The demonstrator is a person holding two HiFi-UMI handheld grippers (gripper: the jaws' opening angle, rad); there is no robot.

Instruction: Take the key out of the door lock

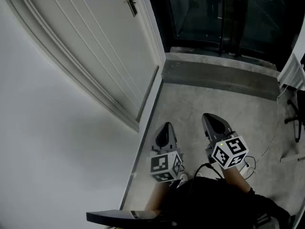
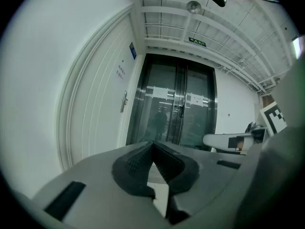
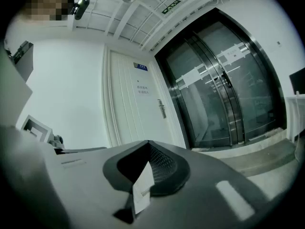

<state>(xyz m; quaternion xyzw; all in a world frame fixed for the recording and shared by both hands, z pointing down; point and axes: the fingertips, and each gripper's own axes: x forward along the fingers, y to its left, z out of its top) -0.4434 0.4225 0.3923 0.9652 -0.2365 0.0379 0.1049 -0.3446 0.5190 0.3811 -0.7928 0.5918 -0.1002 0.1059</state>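
The white door (image 1: 95, 42) stands at the upper left, with its metal handle and lock plate (image 1: 129, 0) near the top edge. The same handle (image 2: 124, 100) shows far ahead in the left gripper view, and the handle (image 3: 162, 108) in the right gripper view too. A key is too small to make out in any view. My left gripper (image 1: 167, 126) and right gripper (image 1: 210, 116) hang side by side low over the concrete floor, well short of the door. Both point forward, and the jaws of the left gripper (image 2: 153, 143) and right gripper (image 3: 148, 143) are pressed together with nothing between them.
Dark glass sliding doors (image 1: 224, 13) stand straight ahead behind a raised concrete step (image 1: 219, 75). A white wall (image 1: 43, 142) fills the left side. An office chair base (image 1: 296, 119) and a thin cable (image 1: 273, 130) lie at the right. A dark flat object (image 1: 121, 216) juts out below.
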